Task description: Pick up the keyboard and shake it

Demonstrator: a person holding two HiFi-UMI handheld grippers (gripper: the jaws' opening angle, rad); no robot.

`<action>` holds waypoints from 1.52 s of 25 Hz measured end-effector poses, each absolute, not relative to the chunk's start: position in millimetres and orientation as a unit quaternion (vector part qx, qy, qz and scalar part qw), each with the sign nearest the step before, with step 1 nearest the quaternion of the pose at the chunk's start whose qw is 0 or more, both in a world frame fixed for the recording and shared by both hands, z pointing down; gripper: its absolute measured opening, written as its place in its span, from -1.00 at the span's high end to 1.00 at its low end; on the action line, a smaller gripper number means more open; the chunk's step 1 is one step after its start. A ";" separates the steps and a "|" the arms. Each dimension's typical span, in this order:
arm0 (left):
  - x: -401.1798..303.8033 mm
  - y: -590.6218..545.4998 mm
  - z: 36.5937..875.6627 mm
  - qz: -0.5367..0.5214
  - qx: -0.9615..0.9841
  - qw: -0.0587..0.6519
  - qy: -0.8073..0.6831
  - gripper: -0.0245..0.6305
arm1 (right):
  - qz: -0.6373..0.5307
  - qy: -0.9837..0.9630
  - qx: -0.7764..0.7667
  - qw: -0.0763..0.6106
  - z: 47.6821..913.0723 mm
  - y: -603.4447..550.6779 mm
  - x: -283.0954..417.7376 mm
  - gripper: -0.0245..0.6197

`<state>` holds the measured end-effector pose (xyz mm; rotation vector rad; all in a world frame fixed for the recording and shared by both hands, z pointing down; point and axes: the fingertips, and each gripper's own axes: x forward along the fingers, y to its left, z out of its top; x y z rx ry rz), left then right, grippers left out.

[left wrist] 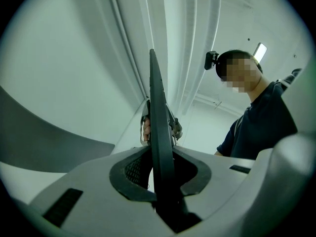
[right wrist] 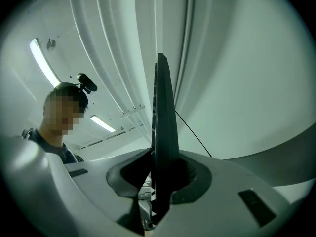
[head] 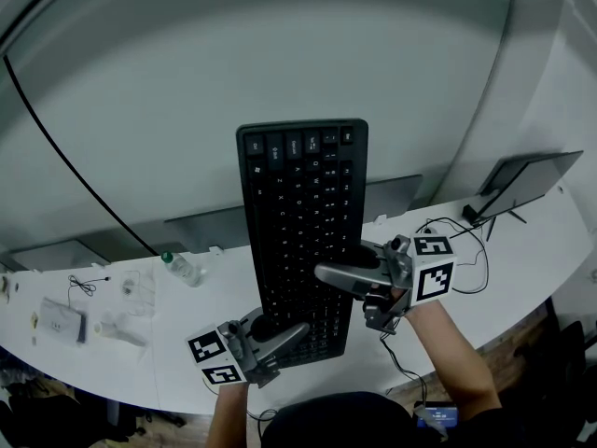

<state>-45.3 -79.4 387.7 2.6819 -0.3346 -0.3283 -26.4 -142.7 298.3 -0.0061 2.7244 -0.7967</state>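
One white desk [head: 522, 250], both ends cut off by the frame. One black keyboard [head: 303, 213] was up off the desk, long axis running away from the head camera, keys facing it. Its near end was partly hidden behind the grippers, and both gripper views showed it edge-on only, keys unseen. One dark panel [head: 527, 180] on a stand at desk right, face hard to make out. Two grippers: left gripper [head: 284, 336] pinched the keyboard's near left corner, right gripper [head: 328, 273] clamped its right edge. One bottle [head: 182, 269] lay at left. Small bits [head: 61, 320] nearby, too small to tell.
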 end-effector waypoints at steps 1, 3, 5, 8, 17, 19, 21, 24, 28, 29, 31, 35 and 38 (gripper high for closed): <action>-45.0 -79.1 387.9 -0.119 0.963 0.210 -0.118 0.65 | -0.278 0.948 0.000 0.151 298.4 -142.3 -26.4 0.58; -44.8 -78.1 387.8 -0.118 0.963 0.212 -0.116 0.65 | -0.282 0.947 0.004 0.154 298.0 -141.1 -26.3 0.60; -44.4 -76.8 386.8 -0.119 0.963 0.215 -0.112 0.65 | -0.286 0.945 0.007 0.158 297.2 -140.0 -25.9 0.62; -42.7 -76.4 387.1 -0.123 0.962 0.221 -0.108 0.65 | -0.290 0.943 0.009 0.162 297.2 -140.2 -25.1 0.64; -37.1 -76.1 389.1 -0.124 0.958 0.239 -0.102 0.65 | -0.302 0.939 0.006 0.163 300.1 -142.2 -22.3 0.68; -36.5 -75.5 389.8 -0.124 0.957 0.242 -0.101 0.65 | -0.305 0.938 0.005 0.162 301.0 -142.3 -22.0 0.68; -35.9 -74.9 390.2 -0.124 0.956 0.245 -0.100 0.65 | -0.308 0.937 0.004 0.162 302.0 -142.2 -21.6 0.68; -36.3 -75.2 390.2 -0.124 0.956 0.248 -0.099 0.65 | -0.312 0.936 0.004 0.163 302.7 -142.8 -21.6 0.68; -36.4 -75.4 392.5 -0.125 0.955 0.251 -0.099 0.65 | -0.315 0.935 0.003 0.163 305.4 -143.7 -21.6 0.68; -36.3 -75.5 393.1 -0.125 0.955 0.252 -0.099 0.65 | -0.315 0.935 0.003 0.163 306.1 -143.9 -21.7 0.68; -36.4 -76.0 393.8 -0.125 0.954 0.253 -0.099 0.65 | -0.317 0.934 0.003 0.163 307.1 -144.6 -21.9 0.68; -36.6 -76.7 395.6 -0.123 0.954 0.254 -0.098 0.65 | -0.318 0.934 0.004 0.164 308.8 -145.5 -22.0 0.68; -36.1 -76.6 396.2 -0.123 0.954 0.255 -0.099 0.65 | -0.319 0.933 0.005 0.164 309.3 -145.7 -21.7 0.68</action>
